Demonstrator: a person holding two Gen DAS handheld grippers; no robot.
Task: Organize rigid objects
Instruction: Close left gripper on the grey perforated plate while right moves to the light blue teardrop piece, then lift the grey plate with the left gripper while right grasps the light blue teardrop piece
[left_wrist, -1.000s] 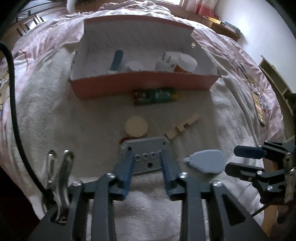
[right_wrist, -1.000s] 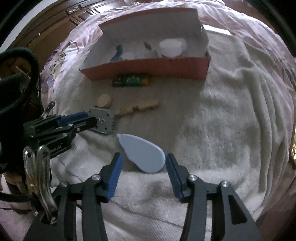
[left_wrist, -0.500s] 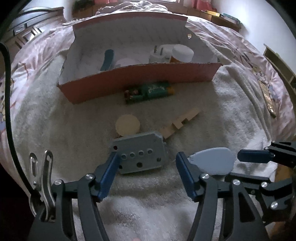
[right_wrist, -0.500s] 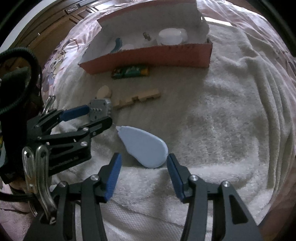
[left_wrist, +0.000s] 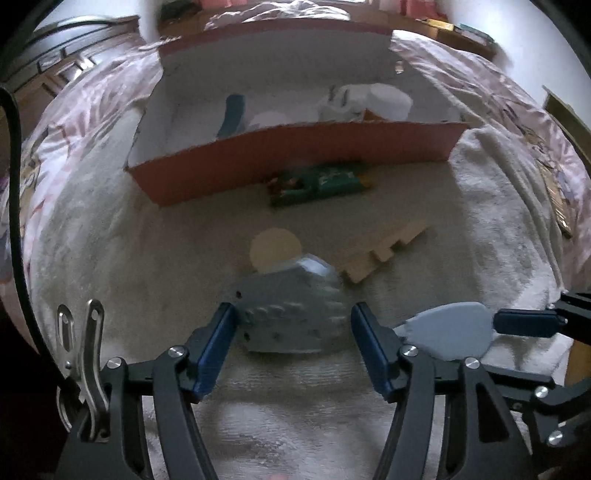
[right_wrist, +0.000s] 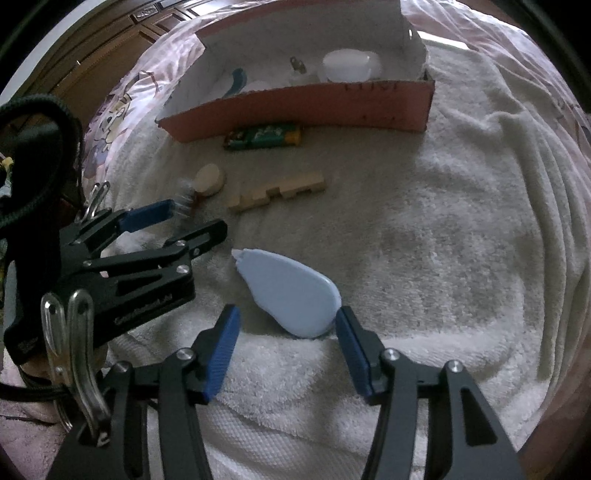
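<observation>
A grey metal block with holes (left_wrist: 291, 314) lies on the white towel (left_wrist: 110, 258), blurred, between the wide-apart fingers of my left gripper (left_wrist: 291, 339), which is open. A light blue teardrop-shaped tape dispenser (right_wrist: 291, 295) lies between the fingers of my right gripper (right_wrist: 286, 343). Its jaws are opening: the right pad is close to the rounded end and the left pad stands apart. In the right wrist view my left gripper (right_wrist: 184, 223) is at the left, over the block. The pink cardboard box (left_wrist: 295, 162) stands beyond.
A cream disc (left_wrist: 275, 247), a stepped wooden piece (left_wrist: 384, 249) and a green packet (left_wrist: 321, 182) lie on the towel in front of the box. The box holds a blue item (left_wrist: 232, 114) and white containers (left_wrist: 373, 98). Pink bedding surrounds the towel.
My left gripper's jaws have widened around the grey block, and its view has tipped toward the box. The right gripper has stayed over the blue dispenser.
</observation>
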